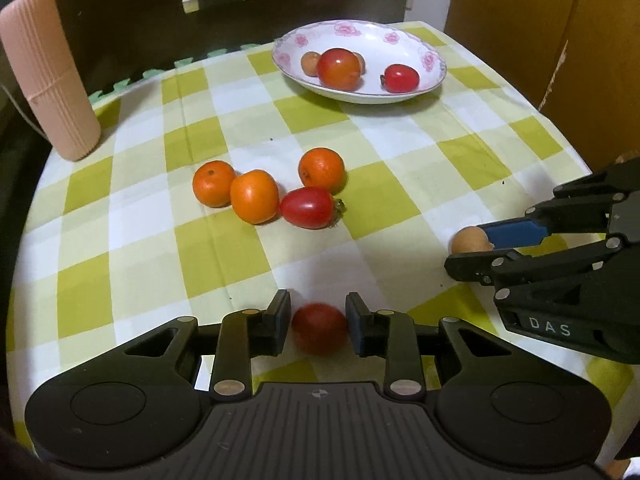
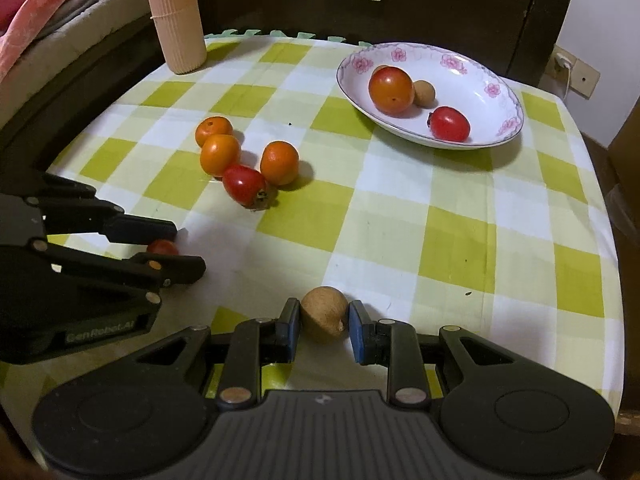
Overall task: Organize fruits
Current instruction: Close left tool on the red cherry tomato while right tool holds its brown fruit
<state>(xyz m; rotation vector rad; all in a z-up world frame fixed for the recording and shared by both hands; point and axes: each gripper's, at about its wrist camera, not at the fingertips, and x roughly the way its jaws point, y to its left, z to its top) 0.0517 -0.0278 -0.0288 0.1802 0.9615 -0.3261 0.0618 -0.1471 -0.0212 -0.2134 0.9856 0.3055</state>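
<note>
We are bracketing a red tomato with our left claw, jaws apart on either side and not yet clenched, near the table's near edge. Our right claw is likewise straddling a small brown fruit, jaws parted with a gap on one side. Toward the middle of the checked tablecloth, three oranges and another tomato are waiting in a cluster. The flowered plate at the far edge is already holding several fruits, so we are judging ourselves under halfway.
</note>
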